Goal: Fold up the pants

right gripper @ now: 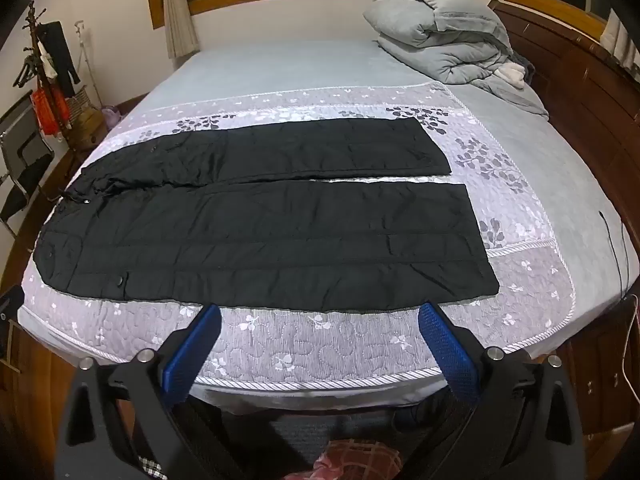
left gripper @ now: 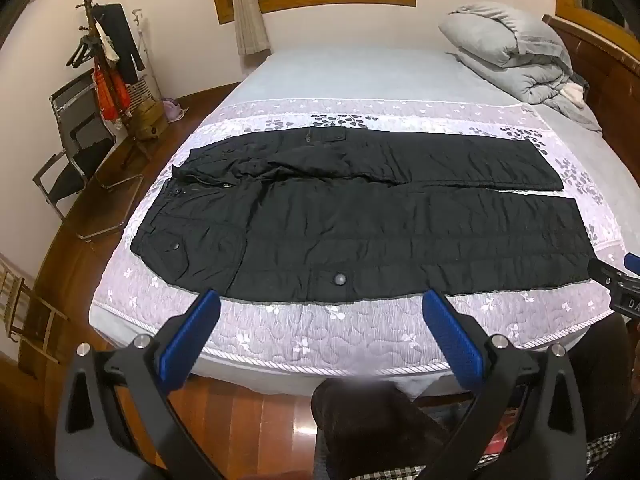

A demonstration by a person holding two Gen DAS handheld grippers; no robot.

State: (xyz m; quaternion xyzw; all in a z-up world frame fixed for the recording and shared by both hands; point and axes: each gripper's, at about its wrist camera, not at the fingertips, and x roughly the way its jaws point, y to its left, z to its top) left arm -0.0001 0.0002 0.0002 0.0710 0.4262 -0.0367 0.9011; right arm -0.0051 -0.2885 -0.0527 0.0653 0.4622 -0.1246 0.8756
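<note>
Your bed (left gripper: 360, 76) fills both views, grey sheet on top, with a lilac flowered quilt (left gripper: 320, 324) laid across its near half. The pants (left gripper: 360, 232) lie flat on that quilt, unfolded, black and padded: waist toward the bed's left edge, legs running to the right, cuffs well short of the right edge. The two legs lie side by side with a thin strip of quilt showing between them near the cuffs. The near leg's long edge runs along the bed's near side, with a band of quilt between it and the mattress edge.

A rolled grey duvet (left gripper: 508, 48) sits at the bed's far right corner, beside the wooden headboard (right gripper: 580, 92). Left of the bed stand a chair (left gripper: 76, 152) and a coat rack (left gripper: 96, 40); a curtain (left gripper: 248, 12) hangs at the window beyond the bed's far side.

Your left gripper (left gripper: 320, 304) hangs over the bed's near edge, jaws spread wide, nothing between them, tips just short of the near leg's edge. Your right gripper (right gripper: 320, 314) hangs the same way further toward the cuffs, jaws spread wide and empty, tips at the pants' near edge; touching or not, cannot tell. A snap button (left gripper: 340, 279) shows on the near leg.
</note>
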